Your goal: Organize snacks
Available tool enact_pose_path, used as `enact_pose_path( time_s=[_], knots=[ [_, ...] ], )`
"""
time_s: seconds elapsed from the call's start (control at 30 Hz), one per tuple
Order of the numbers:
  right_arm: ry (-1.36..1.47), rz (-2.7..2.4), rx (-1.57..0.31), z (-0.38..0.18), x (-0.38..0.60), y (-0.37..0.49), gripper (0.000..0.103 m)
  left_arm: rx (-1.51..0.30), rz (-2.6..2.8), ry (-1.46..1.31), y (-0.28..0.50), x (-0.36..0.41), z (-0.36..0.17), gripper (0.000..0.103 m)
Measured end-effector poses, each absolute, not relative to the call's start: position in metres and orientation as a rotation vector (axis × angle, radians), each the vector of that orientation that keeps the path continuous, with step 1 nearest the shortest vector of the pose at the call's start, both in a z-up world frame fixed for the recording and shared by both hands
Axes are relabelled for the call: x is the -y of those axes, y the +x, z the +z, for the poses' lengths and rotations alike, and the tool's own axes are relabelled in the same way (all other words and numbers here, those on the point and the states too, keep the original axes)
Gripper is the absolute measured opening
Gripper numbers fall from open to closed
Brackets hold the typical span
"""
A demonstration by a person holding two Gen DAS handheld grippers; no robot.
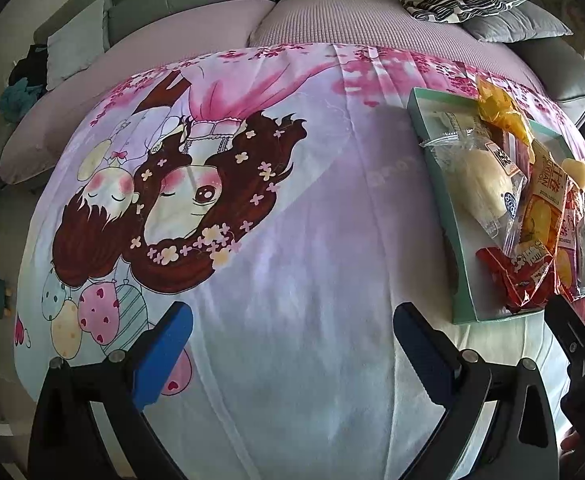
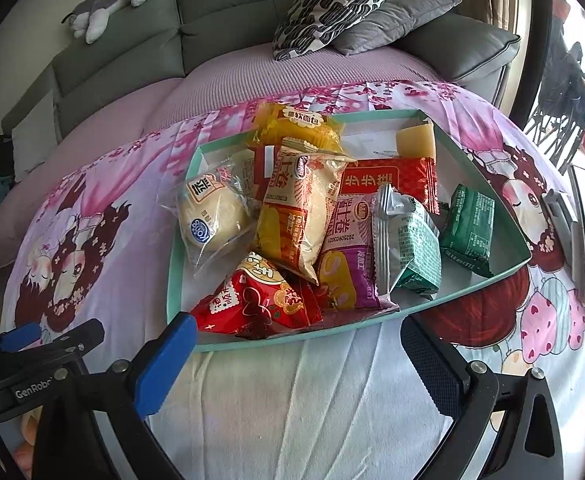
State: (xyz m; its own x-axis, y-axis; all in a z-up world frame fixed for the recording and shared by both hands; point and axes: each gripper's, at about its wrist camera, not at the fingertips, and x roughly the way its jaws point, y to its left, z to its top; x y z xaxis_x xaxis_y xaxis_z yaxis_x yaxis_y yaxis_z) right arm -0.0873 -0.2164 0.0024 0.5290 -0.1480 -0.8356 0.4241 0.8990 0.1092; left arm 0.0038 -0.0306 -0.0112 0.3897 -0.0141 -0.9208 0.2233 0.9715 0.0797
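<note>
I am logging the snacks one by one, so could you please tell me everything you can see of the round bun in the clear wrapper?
The round bun is pale cream and smooth, sealed in a crinkly clear plastic wrapper with a blue round sticker and a dark printed label. It lies at the left end of the teal-rimmed tray, leaning against the orange-and-cream packet beside it. Neither pair of tongs touches it.
</note>
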Motion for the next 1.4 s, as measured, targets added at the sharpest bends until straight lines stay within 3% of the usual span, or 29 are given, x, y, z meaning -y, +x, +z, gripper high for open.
enact_pose_path(
  time_s=[1.4],
  knots=[
    [0.315,-0.35,-0.968,0.0005,0.2171,-0.0871,0.103,-1.11,-0.158,0.205,-0.0004,0.0298,-0.0044,0.1]
  ],
)
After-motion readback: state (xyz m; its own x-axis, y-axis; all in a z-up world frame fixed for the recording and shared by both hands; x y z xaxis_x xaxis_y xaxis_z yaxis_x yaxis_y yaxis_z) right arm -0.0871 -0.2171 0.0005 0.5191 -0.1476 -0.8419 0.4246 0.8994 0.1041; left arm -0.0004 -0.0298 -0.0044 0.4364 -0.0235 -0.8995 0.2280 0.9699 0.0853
